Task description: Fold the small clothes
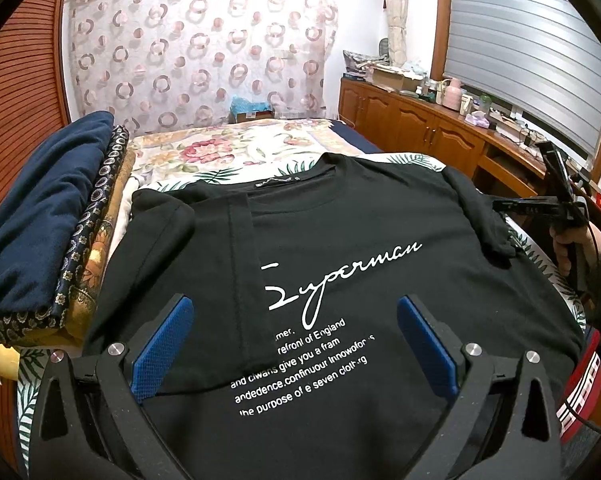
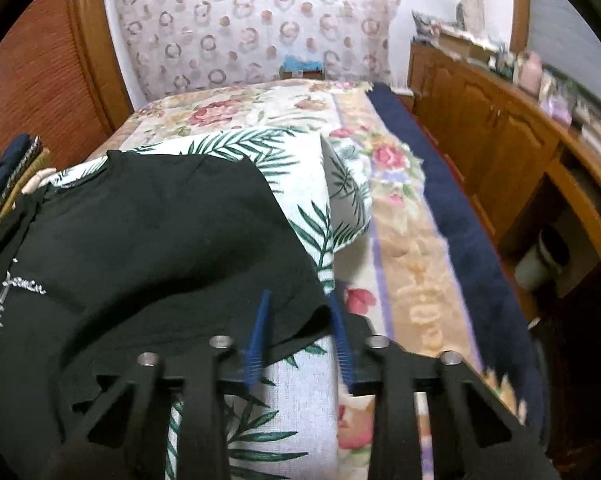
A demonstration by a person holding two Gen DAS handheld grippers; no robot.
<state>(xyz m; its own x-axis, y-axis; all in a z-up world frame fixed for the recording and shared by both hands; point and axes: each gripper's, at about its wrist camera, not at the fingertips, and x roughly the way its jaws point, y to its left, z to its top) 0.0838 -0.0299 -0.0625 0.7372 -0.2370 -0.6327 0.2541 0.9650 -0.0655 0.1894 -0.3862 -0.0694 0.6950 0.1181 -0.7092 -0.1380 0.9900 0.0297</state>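
Observation:
A black T-shirt with white "Superman" script lies flat, front up, on a leaf-print cloth on the bed. Its left side and sleeve are folded in over the chest. My left gripper hovers over the shirt's lower part, open wide, with nothing between its blue pads. At the far right a hand holds my right gripper at the shirt's right sleeve. In the right wrist view that gripper has narrow jaws, with the edge of the black T-shirt pinched between the pads.
A stack of folded cloths, dark blue on top, sits left of the shirt. The floral bedspread runs on beyond it. A wooden cabinet with clutter lines the right wall. A red striped item lies at the bed's right edge.

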